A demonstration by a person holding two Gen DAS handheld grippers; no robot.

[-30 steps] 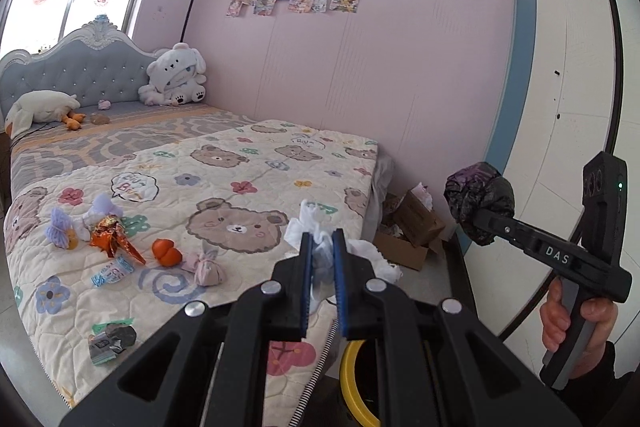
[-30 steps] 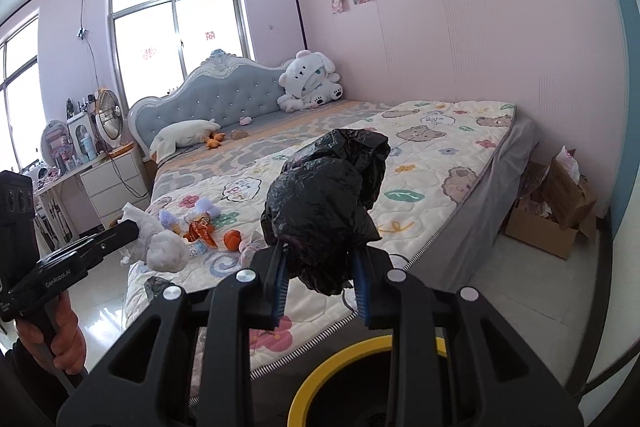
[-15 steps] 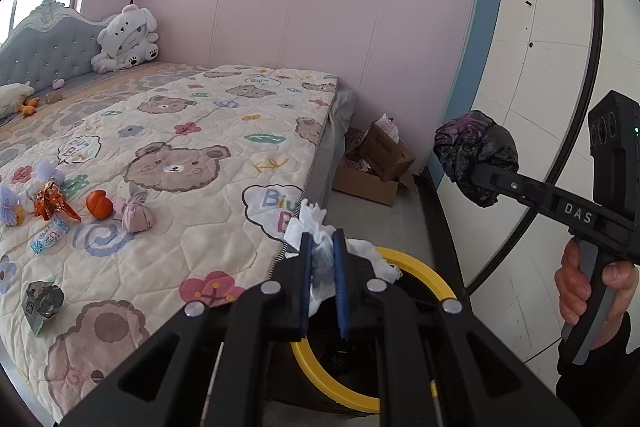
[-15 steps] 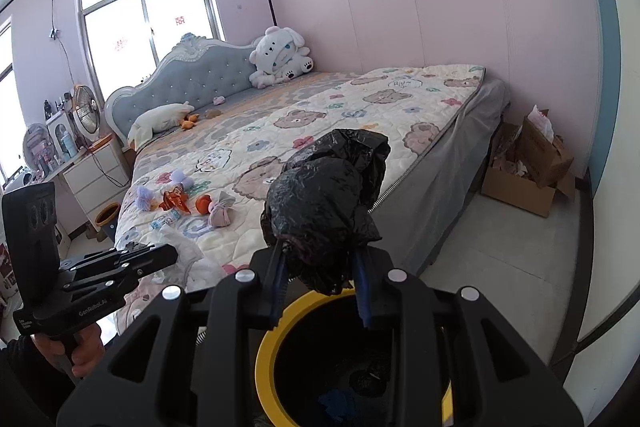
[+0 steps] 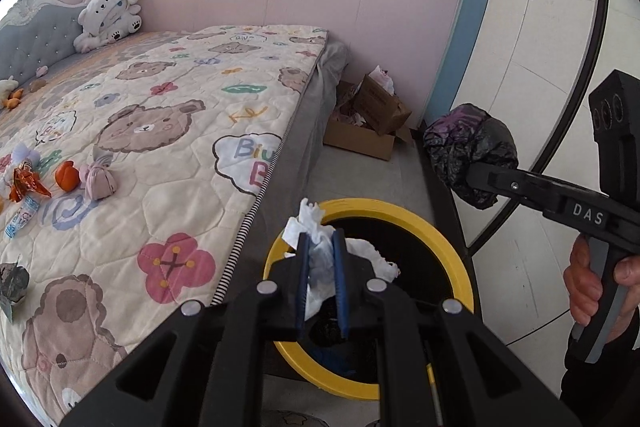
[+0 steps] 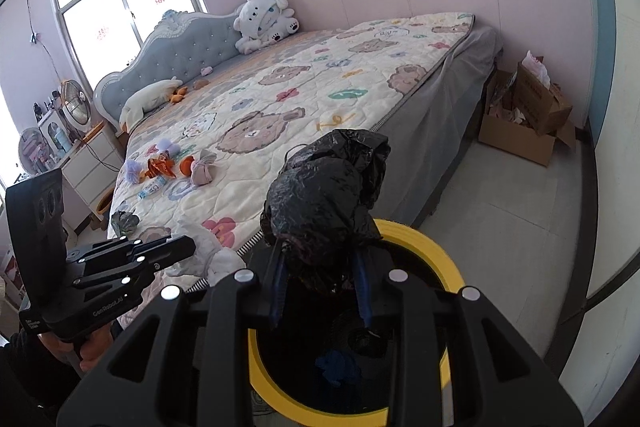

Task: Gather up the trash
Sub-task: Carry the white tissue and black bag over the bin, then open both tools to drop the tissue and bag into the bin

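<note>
A bedroom with pink walls. The left gripper point(image 5: 320, 247) is clenched on a crumpled white tissue point(image 5: 316, 227), which sticks out beyond its blue-lined fingers. It hangs above the near-left part of a round bin with a yellow rim point(image 5: 460, 267), standing on the pale floor just beside the bed. The bin's inside is dark, with something blue near the bottom.

The right gripper point(image 6: 320, 267) is clamped on a wadded black plastic bag point(image 6: 324, 195), held above the same bin from the right. In the left wrist view this bag point(image 5: 472, 151) sits at the right, clear of the rim.

More litter lies on the bear-patterned quilt point(image 5: 168, 131) to the left: an orange piece point(image 5: 66, 175), a knotted pale pink bundle point(image 5: 98, 183), a shiny red-orange wrapper point(image 5: 26, 183), and a dark crumpled scrap point(image 5: 12, 281) at the near edge.

A white plush toy point(image 5: 108, 15) leans against the grey headboard at the far end. An open cardboard box point(image 5: 368, 123) stands on the floor by the far wall.
</note>
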